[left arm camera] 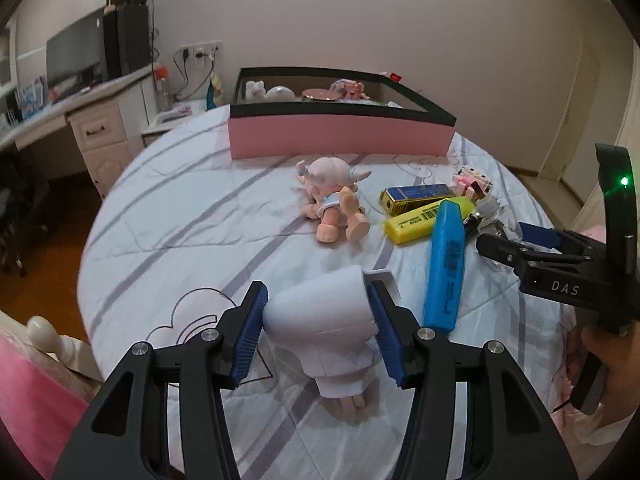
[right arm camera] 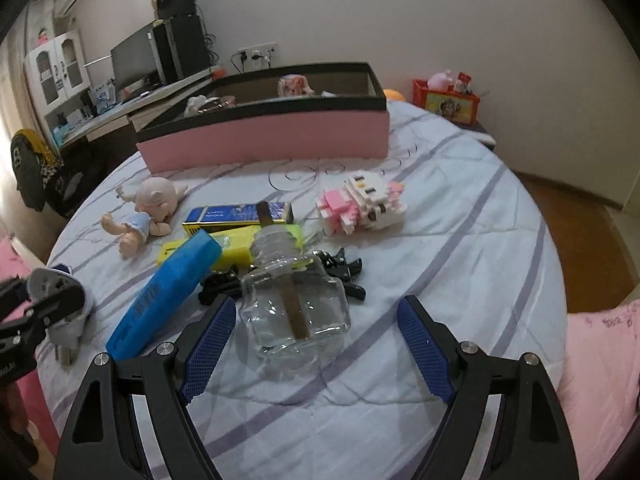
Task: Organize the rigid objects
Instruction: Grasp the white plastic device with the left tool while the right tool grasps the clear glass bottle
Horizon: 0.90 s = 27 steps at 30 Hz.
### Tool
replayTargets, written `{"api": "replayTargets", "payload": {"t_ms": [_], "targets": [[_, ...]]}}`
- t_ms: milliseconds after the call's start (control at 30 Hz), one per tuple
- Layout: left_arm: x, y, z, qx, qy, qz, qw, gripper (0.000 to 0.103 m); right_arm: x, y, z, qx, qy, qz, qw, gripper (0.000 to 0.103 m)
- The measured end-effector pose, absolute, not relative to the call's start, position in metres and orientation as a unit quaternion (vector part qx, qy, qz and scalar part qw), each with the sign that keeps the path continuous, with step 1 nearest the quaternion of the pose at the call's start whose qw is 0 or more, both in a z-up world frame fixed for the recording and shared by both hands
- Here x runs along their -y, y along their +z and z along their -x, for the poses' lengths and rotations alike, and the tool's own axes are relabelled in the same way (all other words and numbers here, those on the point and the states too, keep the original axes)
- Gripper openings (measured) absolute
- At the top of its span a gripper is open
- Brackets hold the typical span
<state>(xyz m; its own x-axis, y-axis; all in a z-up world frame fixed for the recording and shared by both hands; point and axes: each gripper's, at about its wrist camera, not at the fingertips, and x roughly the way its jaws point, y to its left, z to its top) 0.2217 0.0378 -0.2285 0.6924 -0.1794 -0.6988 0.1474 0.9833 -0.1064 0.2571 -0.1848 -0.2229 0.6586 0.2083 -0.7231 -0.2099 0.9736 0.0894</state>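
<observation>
Left wrist view | left gripper (left arm camera: 318, 334): pads pinching white plug-in device (left arm camera: 320, 312) lying on striped bedsheet (left arm camera: 180, 216) | right gripper (right arm camera: 316, 344): jaws spread, clear glass bottle (right arm camera: 294, 312) between them, unpinched | blue highlighter (left arm camera: 446, 268) beside device | pink box (left arm camera: 340, 136) at far edge.

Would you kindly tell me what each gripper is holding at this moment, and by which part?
The left gripper grips the white plug-in device across its rounded body. The right gripper holds nothing; the clear glass bottle lies between its open fingers.

Pale walls (left arm camera: 360, 8); wooden floor (right arm camera: 580, 232); white desk (left arm camera: 100, 128) with dark monitor (left arm camera: 72, 56); striped bed (right arm camera: 460, 240).
</observation>
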Motion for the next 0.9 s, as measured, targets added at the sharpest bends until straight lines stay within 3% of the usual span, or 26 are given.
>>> {"api": "replayTargets", "payload": {"t_ms": [33,100,200,267,900], "targets": [[-0.039,-0.23,-0.222,-0.382,-0.087,0.021,0.92,0.062,0.184,-0.222,-0.256,-0.396,0.114,0.002,0.911,0.081],[-0.039,-0.234,-0.226,-0.384,-0.087,0.027,0.919,0.068,0.185,-0.223,-0.256,-0.396,0.109,0.006,0.912,0.066],[-0.038,-0.241,-0.231,-0.389,-0.101,0.04,0.915,0.066,0.189,-0.222,-0.256,-0.395,0.114,0.0,0.911,0.052],[-0.033,-0.242,-0.232,-0.384,-0.1,0.027,0.918,0.047,0.192,-0.221,-0.254,-0.392,0.115,-0.008,0.913,0.052],[-0.035,-0.186,-0.223,-0.317,-0.082,0.017,0.945,0.047,0.185,-0.183,-0.234,-0.339,0.124,0.001,0.933,0.052]]}}
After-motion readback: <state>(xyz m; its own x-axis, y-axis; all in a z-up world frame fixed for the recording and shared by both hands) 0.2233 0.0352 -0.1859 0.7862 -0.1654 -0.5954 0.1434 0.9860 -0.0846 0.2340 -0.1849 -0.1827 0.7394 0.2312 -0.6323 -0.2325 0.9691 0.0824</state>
